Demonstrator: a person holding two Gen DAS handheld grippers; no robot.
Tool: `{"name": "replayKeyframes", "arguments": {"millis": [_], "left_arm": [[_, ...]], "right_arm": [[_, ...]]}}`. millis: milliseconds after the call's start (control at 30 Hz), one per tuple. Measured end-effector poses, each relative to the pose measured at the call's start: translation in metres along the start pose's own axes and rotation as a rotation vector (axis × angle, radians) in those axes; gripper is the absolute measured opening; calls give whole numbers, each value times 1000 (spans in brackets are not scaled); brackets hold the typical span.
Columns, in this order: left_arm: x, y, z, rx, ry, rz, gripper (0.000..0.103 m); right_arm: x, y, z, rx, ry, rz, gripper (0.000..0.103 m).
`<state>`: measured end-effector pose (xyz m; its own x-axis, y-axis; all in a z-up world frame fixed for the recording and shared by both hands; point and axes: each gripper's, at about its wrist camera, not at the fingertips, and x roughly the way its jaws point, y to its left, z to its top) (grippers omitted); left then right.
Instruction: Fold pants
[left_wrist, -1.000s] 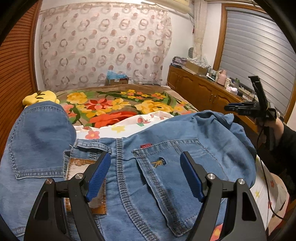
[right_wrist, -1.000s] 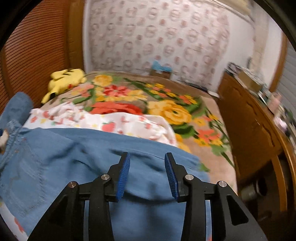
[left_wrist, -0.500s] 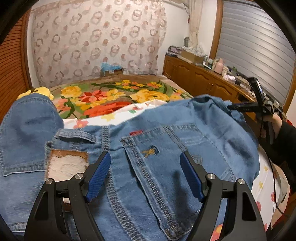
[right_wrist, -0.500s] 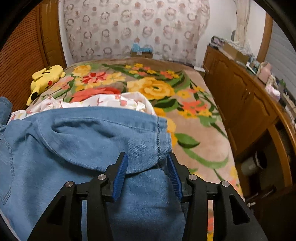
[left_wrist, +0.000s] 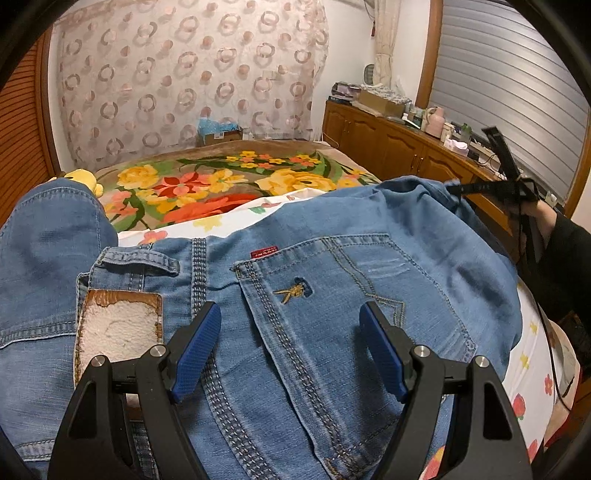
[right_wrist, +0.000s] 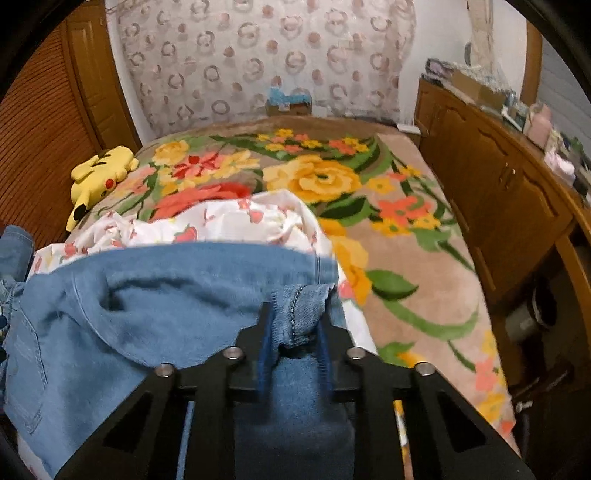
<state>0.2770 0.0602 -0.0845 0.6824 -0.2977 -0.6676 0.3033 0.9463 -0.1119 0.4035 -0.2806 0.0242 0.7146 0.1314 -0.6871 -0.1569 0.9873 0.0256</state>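
Observation:
Light blue denim pants (left_wrist: 332, 288) lie seat up on the bed, back pocket and leather waistband patch (left_wrist: 118, 325) showing. My left gripper (left_wrist: 291, 332) is open, its blue pads either side of the back pocket, just above the fabric. My right gripper (right_wrist: 293, 332) is shut on a bunched fold of the pants (right_wrist: 299, 314) at their right edge. In the left wrist view the right gripper (left_wrist: 495, 186) shows at the pants' far right end.
The bed has a floral blanket (right_wrist: 369, 206) and a white flowered sheet (right_wrist: 221, 221) under the pants. A yellow plush toy (right_wrist: 99, 173) lies at the far left. A wooden cabinet (right_wrist: 498, 199) with clutter runs along the bed's right side.
My right gripper has closed on a fold of denim at the pants' right edge. My left gripper has stayed open over the back pocket, shifting slightly.

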Motion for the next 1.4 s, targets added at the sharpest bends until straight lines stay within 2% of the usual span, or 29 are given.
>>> {"name": "replayKeyframes", "arguments": {"millis": [67,167,267,367,467,567,700,933,1067,1233,1333,1400], "left_arm": [[0,-1,0,0,-1,1,78],[0,-1,0,-4,1,2,78],[0,0,-1,-7,2,3,78],[-1,0,-1,-7,2,3,78],[-1,0,-1,-6,3,3,78],[-1,0,-1,-6,2,3,78],[-2,-1,0,-4,0,3,78],[-4,1,1,-5,-3,5,78],[-6,2,4,-8,-2,13,78],[-12,-1,9,9,-6,30,78],[-24,-4,8,22,-12,41,78],[-32,-4,5,28,-9,54,78]], "right_arm": [[-5,1,5,-10,-42,-27,15],[-8,-12,16,45,-85,-52,15],[1,-21,21,66,-84,-99,15],[18,-23,17,61,-40,-121,16],[21,-21,5,42,-29,-121,26],[9,-29,-14,67,-47,-82,37],[-17,-33,-39,62,-53,-58,38],[-70,-45,-104,64,-1,14,41],[-85,-53,-137,105,20,48,45],[-83,-60,-155,128,31,63,51],[-76,-64,-157,142,36,59,52],[-79,-49,-148,160,39,57,52]]}}
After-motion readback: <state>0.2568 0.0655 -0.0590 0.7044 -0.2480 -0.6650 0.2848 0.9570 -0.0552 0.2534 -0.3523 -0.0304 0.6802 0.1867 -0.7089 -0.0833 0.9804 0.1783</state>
